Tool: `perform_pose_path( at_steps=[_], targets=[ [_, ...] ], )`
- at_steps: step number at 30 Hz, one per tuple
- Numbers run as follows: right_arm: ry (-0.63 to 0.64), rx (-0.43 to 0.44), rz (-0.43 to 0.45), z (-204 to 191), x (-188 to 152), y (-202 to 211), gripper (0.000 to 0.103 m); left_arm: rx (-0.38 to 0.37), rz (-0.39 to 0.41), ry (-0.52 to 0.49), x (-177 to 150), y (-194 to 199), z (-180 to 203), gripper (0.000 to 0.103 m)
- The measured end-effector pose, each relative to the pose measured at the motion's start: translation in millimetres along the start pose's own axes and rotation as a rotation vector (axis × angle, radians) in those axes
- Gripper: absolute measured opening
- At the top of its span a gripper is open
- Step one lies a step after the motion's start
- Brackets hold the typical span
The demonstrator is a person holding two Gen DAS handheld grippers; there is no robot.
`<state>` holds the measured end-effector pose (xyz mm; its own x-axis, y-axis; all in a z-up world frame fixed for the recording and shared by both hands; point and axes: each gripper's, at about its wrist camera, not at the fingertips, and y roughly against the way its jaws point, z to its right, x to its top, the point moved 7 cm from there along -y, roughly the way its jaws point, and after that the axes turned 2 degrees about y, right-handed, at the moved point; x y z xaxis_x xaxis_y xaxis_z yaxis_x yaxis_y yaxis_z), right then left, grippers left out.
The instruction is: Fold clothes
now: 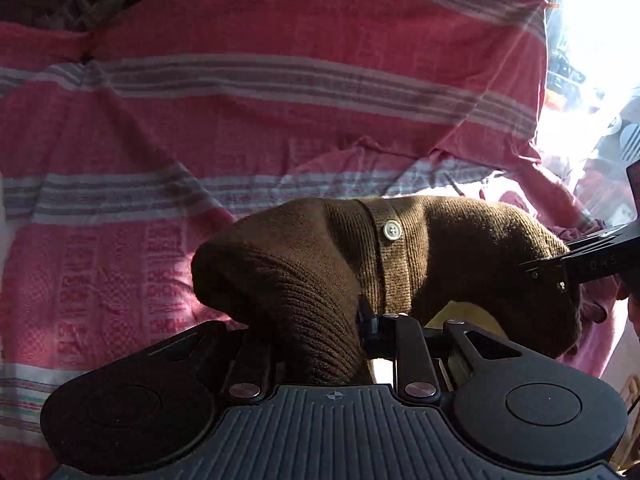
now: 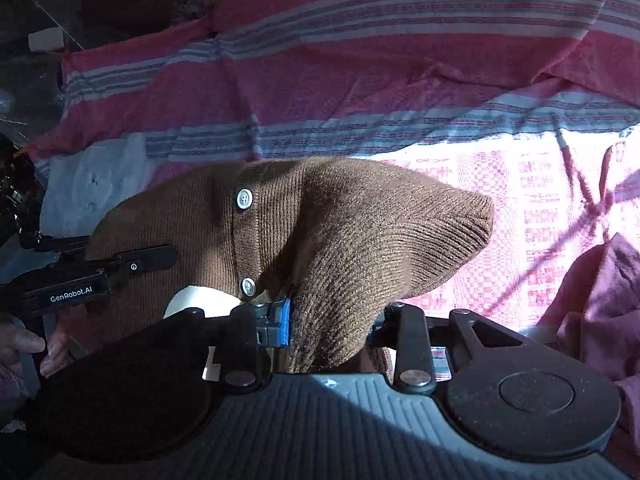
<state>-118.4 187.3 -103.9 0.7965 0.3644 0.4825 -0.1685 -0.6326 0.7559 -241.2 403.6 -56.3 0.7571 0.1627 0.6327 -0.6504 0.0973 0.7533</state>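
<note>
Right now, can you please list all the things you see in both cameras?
cardigan: one, brown knit, lifted over the cloth, held at two places
buttons: two seen, white, on the cardigan's front band
cloth: one, red with pale stripes, spread under everything
garment: one, pink, lying at the right edge of the right view
left gripper: black, shut on the cardigan
right gripper: black with a blue pad, shut on the cardigan
hand: one, behind the left gripper in the right view
</note>
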Motion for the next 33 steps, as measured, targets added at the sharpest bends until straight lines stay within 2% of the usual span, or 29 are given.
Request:
perform_pose_path(
  at_steps=[8, 14, 17, 23, 26, 29, 31, 33],
  targets=[
    [0.153, 0.176, 0.016, -123, 42, -46, 0.036, 0.201, 0.097, 0.070, 19, 97, -102, 0.019],
    [0.234, 0.301, 0.030, -248, 71, -106, 0.036, 0.332, 0.143, 0.082, 28, 180, -221, 0.019],
    [0.219, 0.283, 0.043, -285, 86, -138, 0.036, 0.391, 0.158, 0.075, 32, 220, -284, 0.019],
    [0.188, 0.246, 0.068, -358, 114, -202, 0.036, 0.498, 0.146, -0.021, 67, 276, -395, 0.020],
    [0.173, 0.227, 0.080, -395, 129, -234, 0.036, 0.533, 0.109, -0.039, 78, 268, -448, 0.021],
    [0.157, 0.208, 0.092, -431, 143, -266, 0.036, 0.535, 0.044, -0.019, 74, 234, -493, 0.023],
    [0.130, 0.162, 0.068, -425, 140, -286, 0.038, 0.532, 0.008, -0.021, 65, 210, -509, 0.027],
    [0.102, 0.116, 0.045, -419, 136, -306, 0.044, 0.553, 0.008, -0.066, 60, 198, -513, 0.035]
  ],
)
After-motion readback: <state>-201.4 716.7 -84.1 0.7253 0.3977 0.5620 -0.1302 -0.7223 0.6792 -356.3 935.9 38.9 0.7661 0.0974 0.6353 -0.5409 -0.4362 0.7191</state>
